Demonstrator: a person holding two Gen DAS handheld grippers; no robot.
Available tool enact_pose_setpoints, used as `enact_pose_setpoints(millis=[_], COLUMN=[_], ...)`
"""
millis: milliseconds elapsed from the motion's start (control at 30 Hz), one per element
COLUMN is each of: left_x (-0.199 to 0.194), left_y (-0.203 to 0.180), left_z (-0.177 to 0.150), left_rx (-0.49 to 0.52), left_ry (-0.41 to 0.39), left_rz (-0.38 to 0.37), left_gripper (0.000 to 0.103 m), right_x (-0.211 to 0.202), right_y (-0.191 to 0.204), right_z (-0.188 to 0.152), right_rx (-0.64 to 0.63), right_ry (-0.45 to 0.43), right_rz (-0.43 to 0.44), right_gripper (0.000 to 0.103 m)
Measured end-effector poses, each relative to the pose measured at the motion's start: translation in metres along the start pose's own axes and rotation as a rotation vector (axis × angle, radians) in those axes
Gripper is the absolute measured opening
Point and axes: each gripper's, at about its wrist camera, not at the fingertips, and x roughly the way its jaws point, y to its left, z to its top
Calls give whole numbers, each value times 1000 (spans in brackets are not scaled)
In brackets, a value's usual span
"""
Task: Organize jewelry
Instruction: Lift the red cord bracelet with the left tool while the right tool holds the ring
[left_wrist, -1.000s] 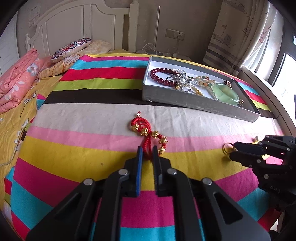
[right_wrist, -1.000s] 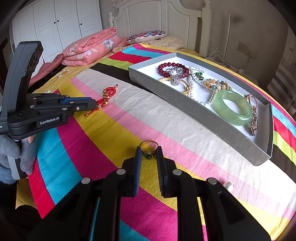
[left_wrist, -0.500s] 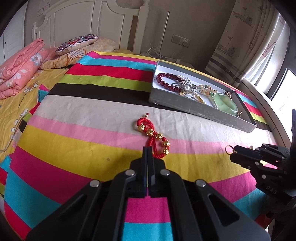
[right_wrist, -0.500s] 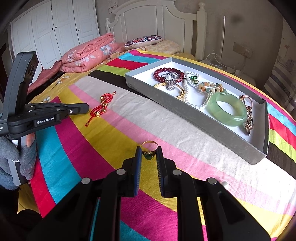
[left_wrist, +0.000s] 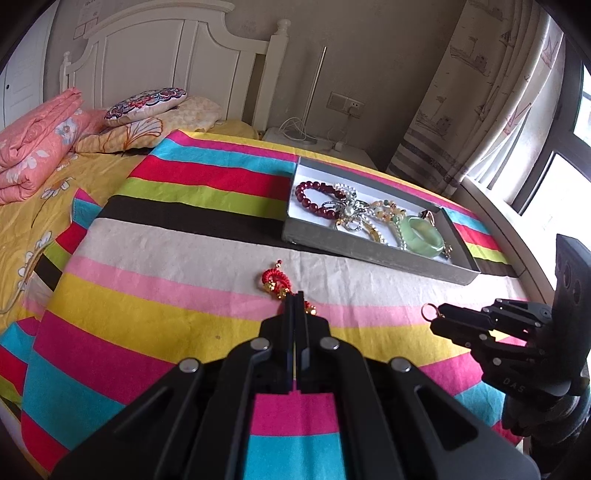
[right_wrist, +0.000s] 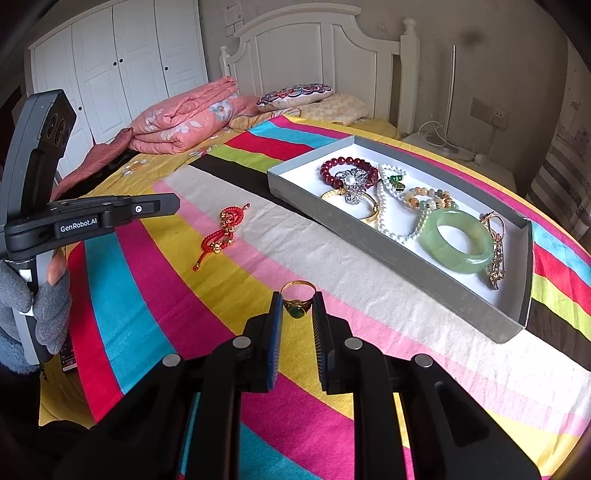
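Note:
A gold ring with a green stone (right_wrist: 296, 312) stands upright between my right gripper's (right_wrist: 297, 297) fingers, which are shut on it above the striped bedspread. From the left wrist view the ring (left_wrist: 429, 311) shows at the right gripper's (left_wrist: 439, 317) tip. A red knotted cord bracelet with gold beads (right_wrist: 221, 232) lies flat on the bedspread. My left gripper (right_wrist: 171, 205) hangs shut and empty, raised to its left and apart from it; in its own view the shut fingertips (left_wrist: 297, 295) cover the bracelet's (left_wrist: 273, 278) near end. The grey tray (right_wrist: 388, 262) holds a green bangle (right_wrist: 458, 243), dark red beads and several other pieces.
A folded pink quilt (right_wrist: 184, 118) and a patterned pillow (right_wrist: 295, 94) lie near the white headboard (left_wrist: 166, 62). A gloved hand (right_wrist: 44, 306) holds the left gripper. Curtain and window (left_wrist: 554, 166) run along the right side of the bed.
My left gripper went from open around the bracelet's cord to shut, then pulled back and up without it. My right gripper rose a little, keeping the ring.

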Motion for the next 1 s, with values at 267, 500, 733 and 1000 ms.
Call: enact_pose_setpoints(millis=[267, 500, 733, 1000], left_x=[-9, 40, 77, 78], left_y=[10, 18, 25, -13], left_z=[0, 0, 28, 29], left_rx=[-27, -75, -103, 73], left_ry=[-5, 102, 130, 139], left_rz=[-15, -42, -44, 39], left_gripper=[0, 16, 53, 8], right_x=[-11, -10, -6, -5], right_y=[-7, -8, -9, -9], right_z=[1, -2, -2, -1], right_rx=[3, 14, 19, 22], right_ry=[-29, -25, -18, -24], right_rz=[-3, 3, 4, 10], right_gripper=[16, 16, 16, 16])
